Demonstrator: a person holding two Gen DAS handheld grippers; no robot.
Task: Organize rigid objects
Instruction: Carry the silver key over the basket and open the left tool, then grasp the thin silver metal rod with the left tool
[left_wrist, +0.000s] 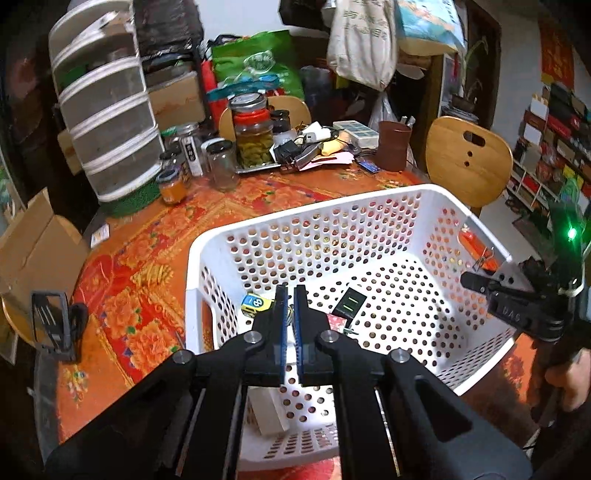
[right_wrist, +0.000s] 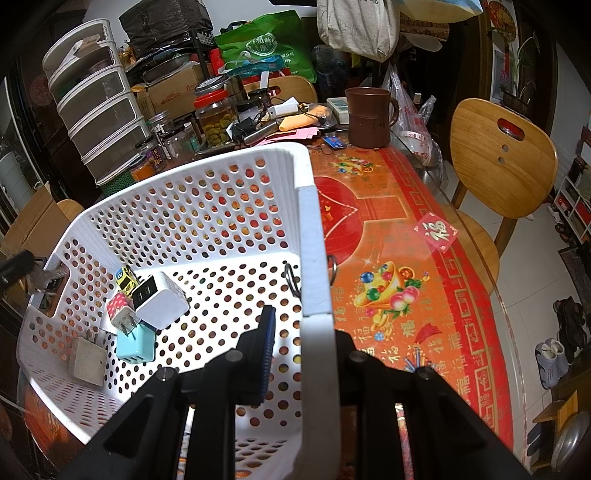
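A white perforated basket (right_wrist: 310, 236) sits on the table. Huddled in one corner of its floor lie a white charger (right_wrist: 162, 301), a teal charger (right_wrist: 136, 345), a yellow toy car (right_wrist: 125, 279), a strawberry-print plug (right_wrist: 119, 308) and a grey block (right_wrist: 88, 361).

"福" on red sticker (right_wrist: 435, 232); "UAG" on right tool (left_wrist: 514, 315).
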